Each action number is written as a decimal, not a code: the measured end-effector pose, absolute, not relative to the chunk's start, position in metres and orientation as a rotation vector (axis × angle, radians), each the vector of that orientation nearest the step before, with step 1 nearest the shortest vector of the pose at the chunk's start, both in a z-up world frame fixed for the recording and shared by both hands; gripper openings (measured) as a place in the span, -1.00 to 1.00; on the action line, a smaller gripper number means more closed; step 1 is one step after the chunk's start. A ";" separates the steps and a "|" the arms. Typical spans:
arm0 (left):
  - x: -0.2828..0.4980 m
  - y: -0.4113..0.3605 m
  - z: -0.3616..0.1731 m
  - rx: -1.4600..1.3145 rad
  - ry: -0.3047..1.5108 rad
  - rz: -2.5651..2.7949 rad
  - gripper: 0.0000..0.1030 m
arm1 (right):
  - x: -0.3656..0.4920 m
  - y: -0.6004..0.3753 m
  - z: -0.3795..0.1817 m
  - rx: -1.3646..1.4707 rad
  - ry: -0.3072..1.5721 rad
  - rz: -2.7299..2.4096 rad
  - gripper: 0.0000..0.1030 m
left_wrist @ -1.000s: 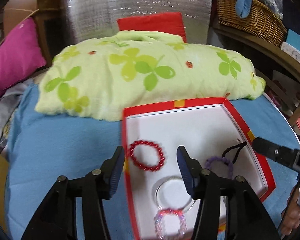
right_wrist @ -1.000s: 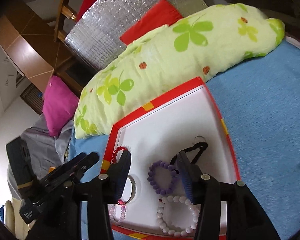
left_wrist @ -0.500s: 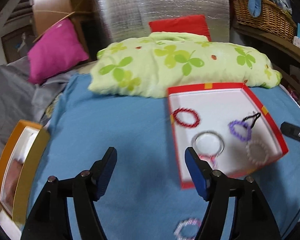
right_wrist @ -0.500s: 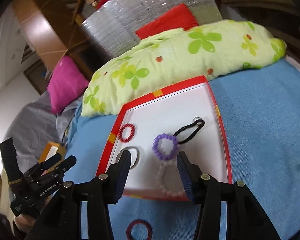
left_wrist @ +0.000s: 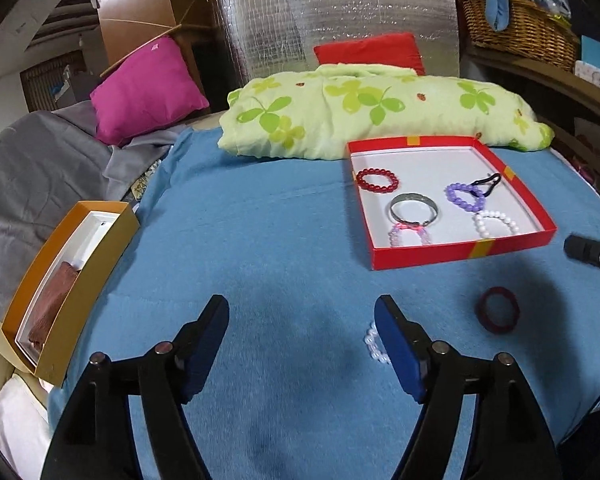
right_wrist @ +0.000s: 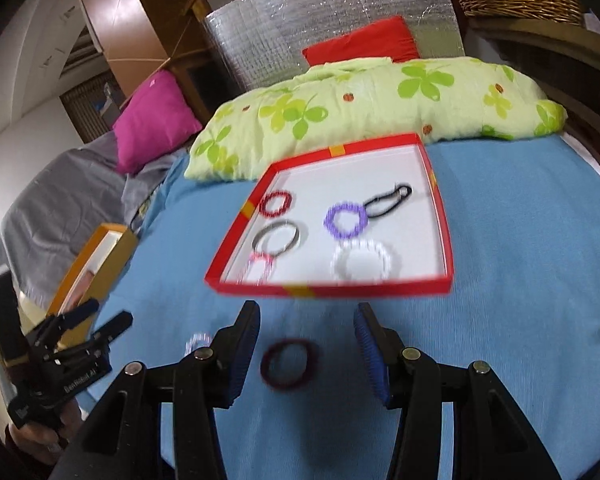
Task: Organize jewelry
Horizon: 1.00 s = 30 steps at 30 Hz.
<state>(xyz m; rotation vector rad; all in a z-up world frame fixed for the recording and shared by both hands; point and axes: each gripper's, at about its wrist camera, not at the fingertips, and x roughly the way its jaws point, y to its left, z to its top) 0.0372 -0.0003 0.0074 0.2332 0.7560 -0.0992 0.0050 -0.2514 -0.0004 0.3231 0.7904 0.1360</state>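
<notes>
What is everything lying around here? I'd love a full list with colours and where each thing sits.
tray: one, red with white inside, on the blue blanket
bracelets in the tray: red beads, purple beads, white beads, pink beads, silver bangle
hair tie: one, black, in the tray beside the purple beads
dark red ring: one, on the blanket in front of the tray
pale bead bracelet: one, on the blanket, partly hidden
orange box: one, open, at the blanket's left edge
pillows: green-leaf, pink, red
basket: one, wicker, back right
left gripper: black with blue pads, jaws opening, empty
right gripper: same colours, open, above the dark red ring
</notes>
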 end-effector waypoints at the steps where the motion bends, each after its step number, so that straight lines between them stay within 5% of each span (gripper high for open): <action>1: 0.035 -0.001 0.008 0.228 0.756 -0.104 0.49 | 0.000 -0.250 -0.002 0.318 0.797 0.137 0.01; 30: 0.061 -0.002 -0.031 0.266 0.903 -0.099 0.49 | 0.017 -0.222 -0.039 0.281 0.962 0.173 0.01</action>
